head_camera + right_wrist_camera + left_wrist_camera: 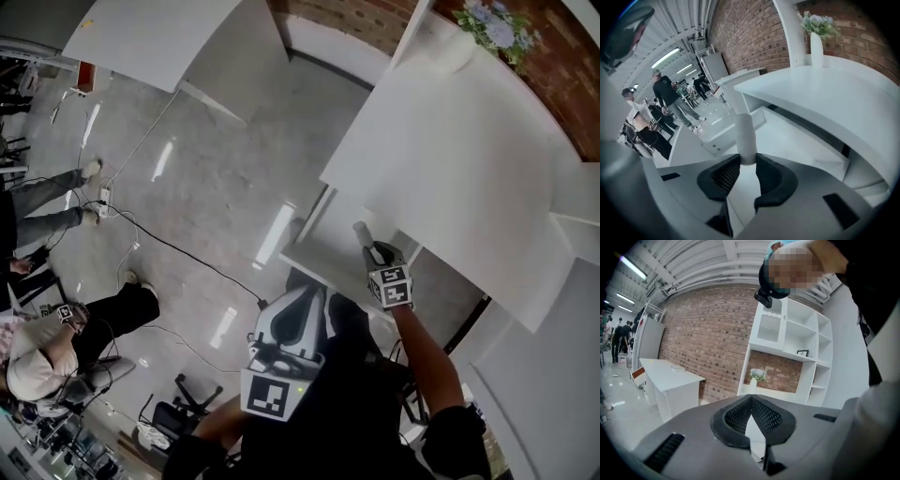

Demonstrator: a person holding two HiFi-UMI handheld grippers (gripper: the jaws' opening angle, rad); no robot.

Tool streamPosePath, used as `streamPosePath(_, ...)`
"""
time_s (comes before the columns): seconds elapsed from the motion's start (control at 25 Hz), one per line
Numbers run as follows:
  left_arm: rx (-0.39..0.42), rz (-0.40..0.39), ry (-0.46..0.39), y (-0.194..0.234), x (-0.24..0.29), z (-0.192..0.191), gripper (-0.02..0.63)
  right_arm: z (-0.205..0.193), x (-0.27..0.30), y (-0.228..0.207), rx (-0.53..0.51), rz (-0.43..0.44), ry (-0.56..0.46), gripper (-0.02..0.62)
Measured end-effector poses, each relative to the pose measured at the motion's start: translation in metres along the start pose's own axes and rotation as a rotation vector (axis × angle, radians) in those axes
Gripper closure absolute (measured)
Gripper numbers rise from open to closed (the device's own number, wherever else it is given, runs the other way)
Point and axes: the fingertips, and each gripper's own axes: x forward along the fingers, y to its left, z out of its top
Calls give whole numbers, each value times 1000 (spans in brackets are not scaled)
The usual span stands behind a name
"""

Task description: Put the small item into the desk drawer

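Note:
The small item (pixel 744 136) is a white cylinder that sticks out forward from my right gripper (pixel 746 160), whose black pads are shut on its near end. In the head view the right gripper (pixel 373 249) holds the white cylinder (pixel 362 231) over the open desk drawer (pixel 314 255), which juts out from under the white desk (pixel 459 159). The drawer's pale inside (pixel 787 140) lies just beyond the item. My left gripper (pixel 307 296) hangs close to my body, left of the drawer. The left gripper (pixel 751 399) is shut, tips touching, nothing in it.
A vase of flowers (pixel 497 28) stands on the desk's far corner. White shelving (pixel 801 352) lines the brick wall. A second white desk (pixel 169 37) is at the upper left. Cables (pixel 141 234) cross the grey floor, with people (pixel 56 337) and a chair base at the left.

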Motion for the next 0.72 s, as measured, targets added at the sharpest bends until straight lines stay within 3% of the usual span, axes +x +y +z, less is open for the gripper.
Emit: streamPosePath(0.72,-26,-20,58,15,26,-24,581,-71,72,-21,58,-37,225,474)
